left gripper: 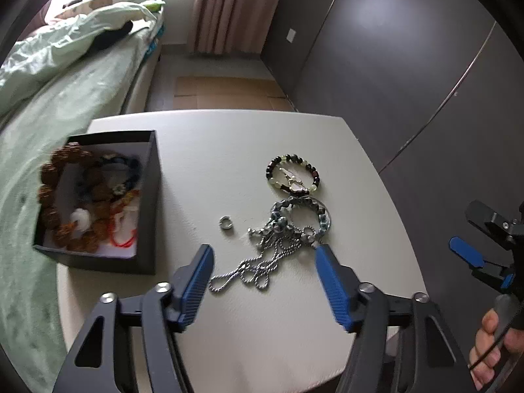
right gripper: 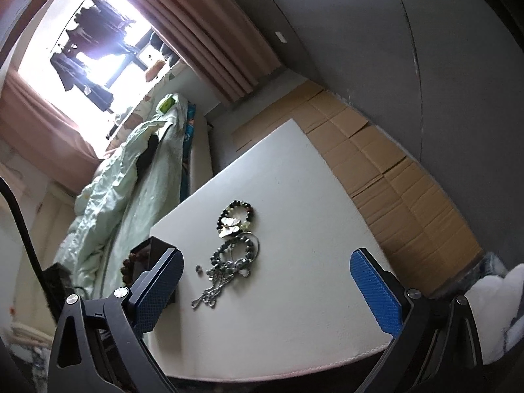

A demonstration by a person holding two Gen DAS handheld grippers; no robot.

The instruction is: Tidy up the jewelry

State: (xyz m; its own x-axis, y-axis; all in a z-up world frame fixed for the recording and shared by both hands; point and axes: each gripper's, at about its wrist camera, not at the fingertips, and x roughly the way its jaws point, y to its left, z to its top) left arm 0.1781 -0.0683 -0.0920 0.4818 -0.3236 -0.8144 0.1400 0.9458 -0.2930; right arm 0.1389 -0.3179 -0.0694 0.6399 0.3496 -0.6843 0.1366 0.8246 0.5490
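A black box [left gripper: 149,203] at the table's left holds brown bead bracelets [left gripper: 55,190] and other jewelry. On the white table [left gripper: 229,150] lie a dark bead bracelet [left gripper: 291,173], a grey bead bracelet [left gripper: 304,216], a tangled silver ball chain [left gripper: 262,262] and a small silver ring [left gripper: 226,223]. My left gripper [left gripper: 263,258] is open and empty, its fingers either side of the chain, just above it. My right gripper [right gripper: 267,271] is open and empty, off the table's right edge; it shows in the left wrist view [left gripper: 471,245]. The pile [right gripper: 229,258] lies ahead of it.
A bed with a green quilt [left gripper: 49,104] runs along the table's left side. Dark wardrobe doors [left gripper: 409,65] stand to the right. Flattened cardboard [right gripper: 376,170] covers the floor beyond the table. Pink curtains [right gripper: 213,32] hang at the window.
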